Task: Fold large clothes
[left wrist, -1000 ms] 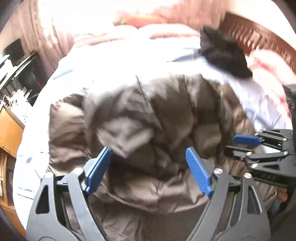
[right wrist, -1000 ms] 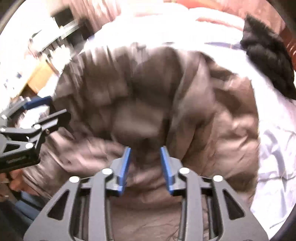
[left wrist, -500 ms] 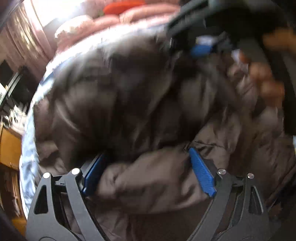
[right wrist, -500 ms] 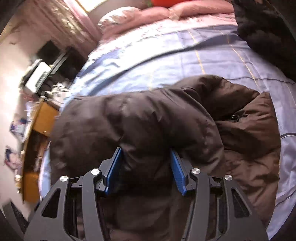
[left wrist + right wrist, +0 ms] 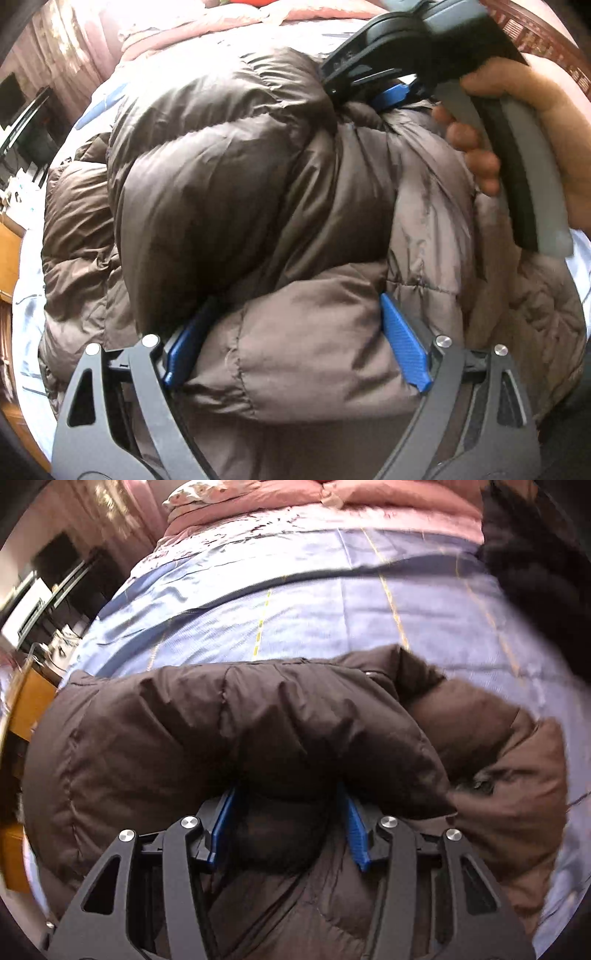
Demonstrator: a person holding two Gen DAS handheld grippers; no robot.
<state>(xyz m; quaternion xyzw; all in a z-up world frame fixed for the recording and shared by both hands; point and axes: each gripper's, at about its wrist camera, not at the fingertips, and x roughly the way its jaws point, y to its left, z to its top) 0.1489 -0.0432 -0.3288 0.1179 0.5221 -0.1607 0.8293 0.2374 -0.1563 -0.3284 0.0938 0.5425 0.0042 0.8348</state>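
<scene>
Your brown puffer jacket (image 5: 229, 177) lies bunched on the bed (image 5: 314, 602), both jaws pinching its padding.
Only the left view shows your right gripper (image 5: 388, 94) and hand (image 5: 517, 122); left gripper (image 5: 295, 343) grips a fold; the right view shows blue sheet beyond.

Dark grey left gripper (image 5: 295, 343), blue pads (image 5: 404, 343), silver screws (image 5: 443, 340), bare-skinned hand (image 5: 517, 122).
</scene>
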